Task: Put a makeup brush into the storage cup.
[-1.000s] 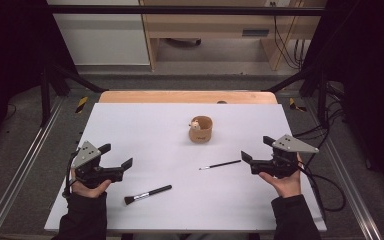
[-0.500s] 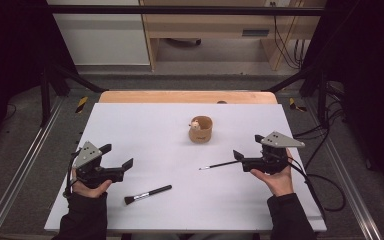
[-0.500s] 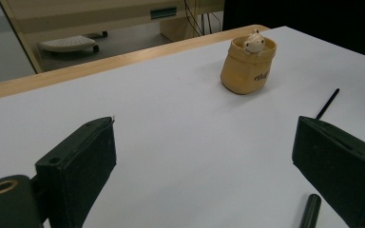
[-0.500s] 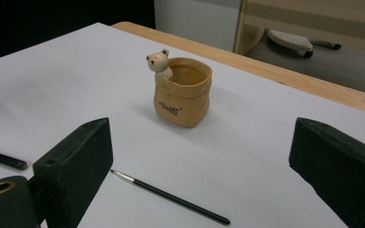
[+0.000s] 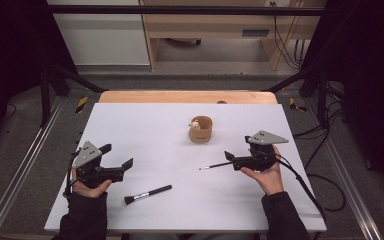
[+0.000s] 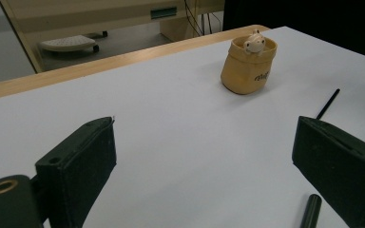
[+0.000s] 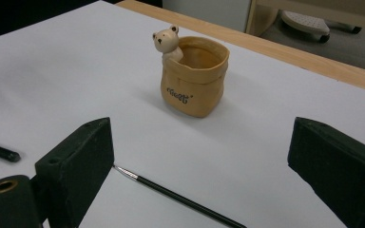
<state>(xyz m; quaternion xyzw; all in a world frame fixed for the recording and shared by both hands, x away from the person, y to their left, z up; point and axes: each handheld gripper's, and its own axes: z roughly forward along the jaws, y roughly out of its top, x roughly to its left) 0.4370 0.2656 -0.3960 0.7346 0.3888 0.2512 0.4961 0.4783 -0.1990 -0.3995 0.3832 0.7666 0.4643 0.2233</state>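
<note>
A tan bag-shaped cup with a small bear figure [image 5: 201, 129] [image 6: 248, 66] [image 7: 195, 80] stands upright at the middle of the white table [image 5: 145, 125]. A thin black brush [image 5: 217, 165] [image 7: 180, 197] lies on the table, and its rear end runs in under my right gripper [image 5: 237, 148] [image 7: 199, 152], which is open and holds nothing. A thicker black brush [image 5: 147, 194] [image 6: 310, 211] lies near the front edge, just right of my left gripper [image 5: 117, 156] [image 6: 204, 147], also open and apart from it.
A wooden strip [image 5: 187, 96] borders the table's far edge. Metal frame rails [image 5: 20, 170] run along both sides. The right gripper's cable [image 5: 305, 185] trails off the right edge. Wooden furniture [image 5: 215, 25] stands on the floor beyond.
My right gripper has moved left and slightly forward, over the rear end of the thin brush. The left gripper and both brushes have stayed put.
</note>
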